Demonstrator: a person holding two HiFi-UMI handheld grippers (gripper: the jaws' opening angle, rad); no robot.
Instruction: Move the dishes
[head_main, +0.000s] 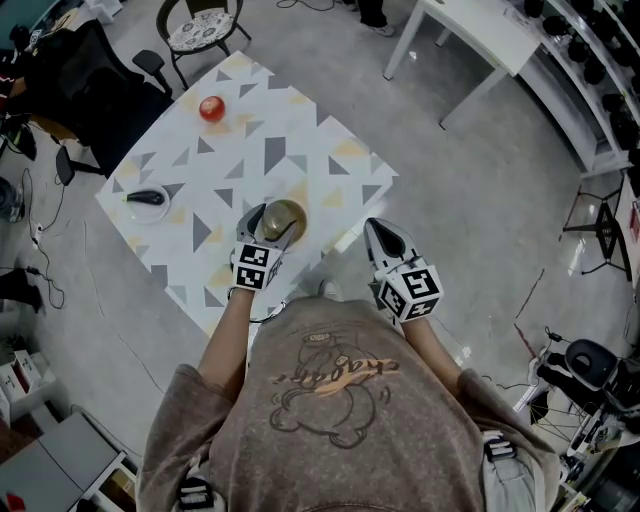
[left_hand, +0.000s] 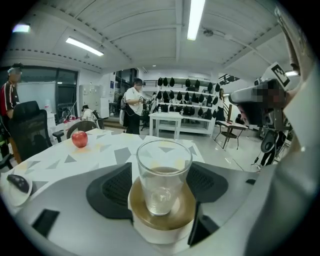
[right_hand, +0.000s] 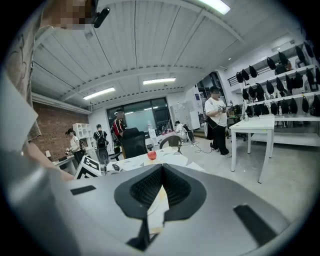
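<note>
A clear glass (left_hand: 162, 175) stands upright on a round gold dish (left_hand: 172, 216) between the jaws of my left gripper (left_hand: 161, 192), which is shut on the dish. From the head view, that left gripper (head_main: 272, 222) and the gold dish (head_main: 286, 214) are over the near edge of the patterned table (head_main: 290, 140). My right gripper (head_main: 383, 238) is off the table's near right corner, over the floor. In its own view the right gripper (right_hand: 161, 172) has its jaws shut together and holds nothing.
A red apple (head_main: 211, 108) lies at the table's far side. A small white plate (head_main: 148, 203) with a dark object sits at the left edge. Beyond are a round chair (head_main: 200, 30), a black office chair (head_main: 90, 80) and a white desk (head_main: 470, 30). People stand in the room.
</note>
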